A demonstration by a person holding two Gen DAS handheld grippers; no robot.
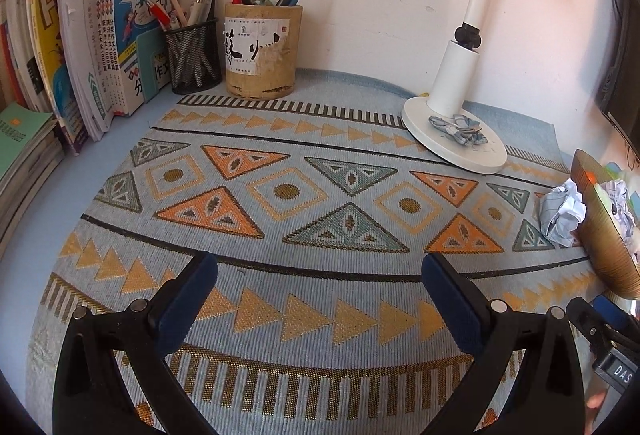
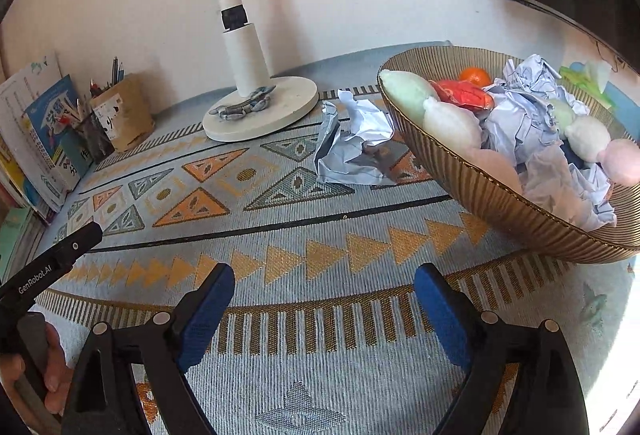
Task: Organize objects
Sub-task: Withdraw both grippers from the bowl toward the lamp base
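**Loose paper ball: right gripper nearer**

Item: crumpled paper ball (image 2: 352, 143), on the patterned mat (image 2: 320, 235), just left of the ribbed bowl (image 2: 460, 171), near the lamp base (image 2: 260, 111). It lies ahead of my right gripper (image 2: 324, 299), slightly right of centre. My left gripper (image 1: 320, 287) sits farther left. Both jaws spread, empty.

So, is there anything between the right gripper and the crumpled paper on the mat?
Nothing visible. The right gripper is open over bare mat, and the paper lies farther on, beside the bowl and near the lamp base.
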